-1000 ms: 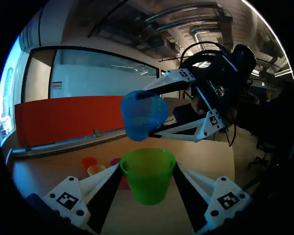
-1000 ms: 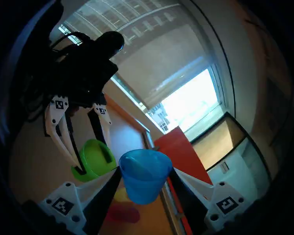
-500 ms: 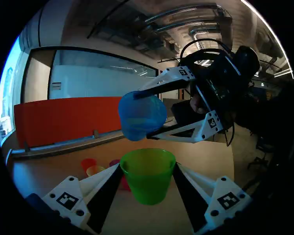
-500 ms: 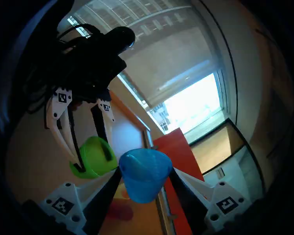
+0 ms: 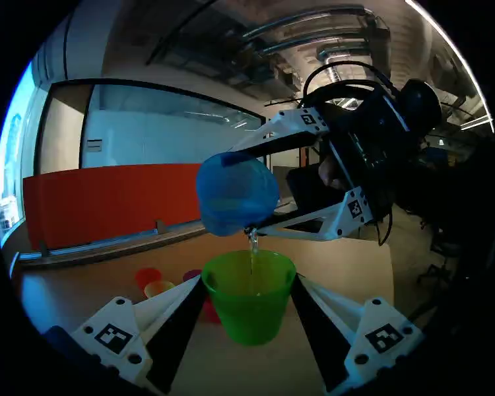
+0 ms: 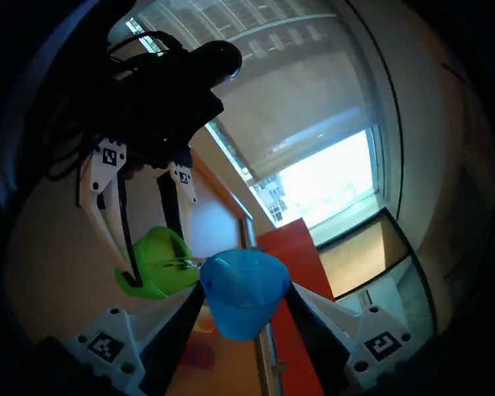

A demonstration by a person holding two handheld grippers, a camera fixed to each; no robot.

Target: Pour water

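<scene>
Two cups, both gripped. Table [image 5: 353, 264] has bare surface to the right of and beyond the pour; orange panel [image 5: 102, 198] runs along its far edge. Left gripper [image 5: 247, 297] is clamped on the green cup [image 5: 249, 310], which stands upright with a finger on each wall. Right gripper [image 5: 237, 195] is clamped on the blue cup [image 5: 236, 195], tipped steeply, its lip above the green rim with a clear gap. Small cups [image 5: 158, 287] sit on the table beside the left finger, behind the green cup. Thin stream [image 5: 252, 247] drops from the blue lip and lands inside the green rim, near its centre.
</scene>
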